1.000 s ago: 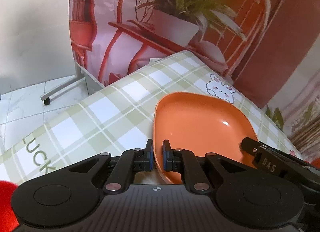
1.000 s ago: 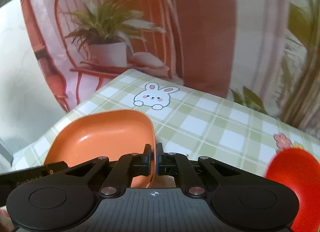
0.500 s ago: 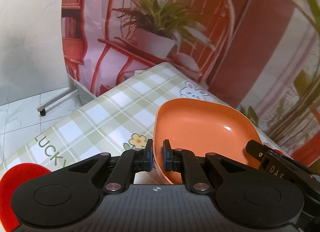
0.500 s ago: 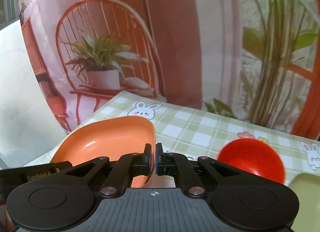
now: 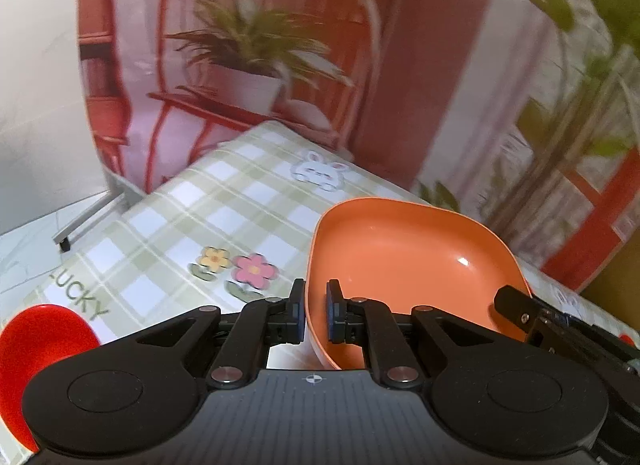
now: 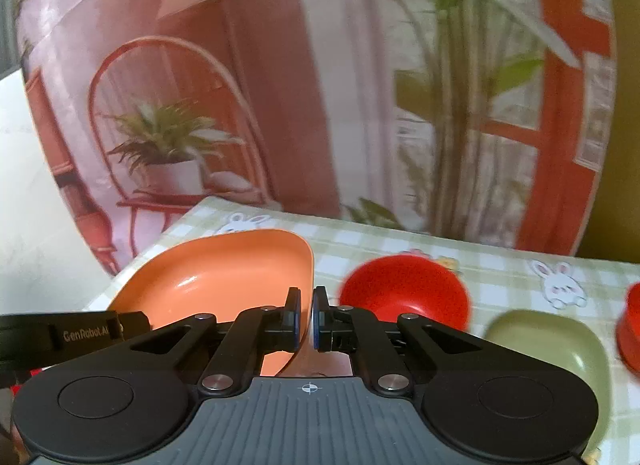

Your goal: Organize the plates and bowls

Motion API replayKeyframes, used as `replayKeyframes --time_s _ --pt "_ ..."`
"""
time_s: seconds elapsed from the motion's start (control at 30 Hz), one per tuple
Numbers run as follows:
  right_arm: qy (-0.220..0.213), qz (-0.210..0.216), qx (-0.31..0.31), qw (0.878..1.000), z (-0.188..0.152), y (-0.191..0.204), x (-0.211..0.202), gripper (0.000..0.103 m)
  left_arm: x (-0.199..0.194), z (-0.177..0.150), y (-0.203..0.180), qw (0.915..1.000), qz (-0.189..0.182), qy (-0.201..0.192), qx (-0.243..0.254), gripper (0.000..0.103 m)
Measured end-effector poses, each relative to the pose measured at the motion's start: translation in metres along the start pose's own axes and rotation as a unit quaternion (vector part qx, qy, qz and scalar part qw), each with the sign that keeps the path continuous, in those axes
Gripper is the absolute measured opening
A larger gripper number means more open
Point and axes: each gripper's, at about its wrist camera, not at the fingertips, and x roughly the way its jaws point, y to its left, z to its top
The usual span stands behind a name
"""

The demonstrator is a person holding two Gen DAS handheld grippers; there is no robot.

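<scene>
An orange squarish plate [image 5: 412,261] is held between both grippers above the checked tablecloth [image 5: 224,201]. My left gripper [image 5: 316,313] is shut on its left rim. My right gripper [image 6: 307,317] is shut on its right rim, and the plate shows in that view [image 6: 224,269] too. The other gripper's body shows at the right of the left wrist view [image 5: 560,329]. A red bowl [image 6: 404,293] and a green plate [image 6: 556,349] lie on the table right of the orange plate.
A second red dish [image 5: 36,345] lies at the left near the table's front edge. Another red piece [image 6: 630,329] sits at the far right. A printed backdrop with a chair and plant [image 5: 248,49] hangs behind the table.
Both grippers have lifted the orange plate and carried it back and to the right; the red bowl and green plate have come into the right wrist view.
</scene>
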Motion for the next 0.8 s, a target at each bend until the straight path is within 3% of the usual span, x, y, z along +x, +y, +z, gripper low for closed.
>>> replayKeyframes --time_s 0.2,0.47,0.8 --pt "-0.013 -0.023 0.017 1.000 0.001 -0.034 -0.025 0.005 -0.011 -0.011 -0.031 0.9987 -0.039 0.005 0.034 0.012" --pt "-0.013 -0.047 0.011 0.999 -0.007 -0.061 -0.053 0.006 -0.023 -0.018 -0.058 0.9968 -0.066 0.000 0.044 0.012" --pt "-0.041 -0.042 0.054 0.997 -0.011 -0.081 -0.074 0.006 -0.036 -0.025 -0.078 0.9946 -0.071 -0.003 0.076 0.012"
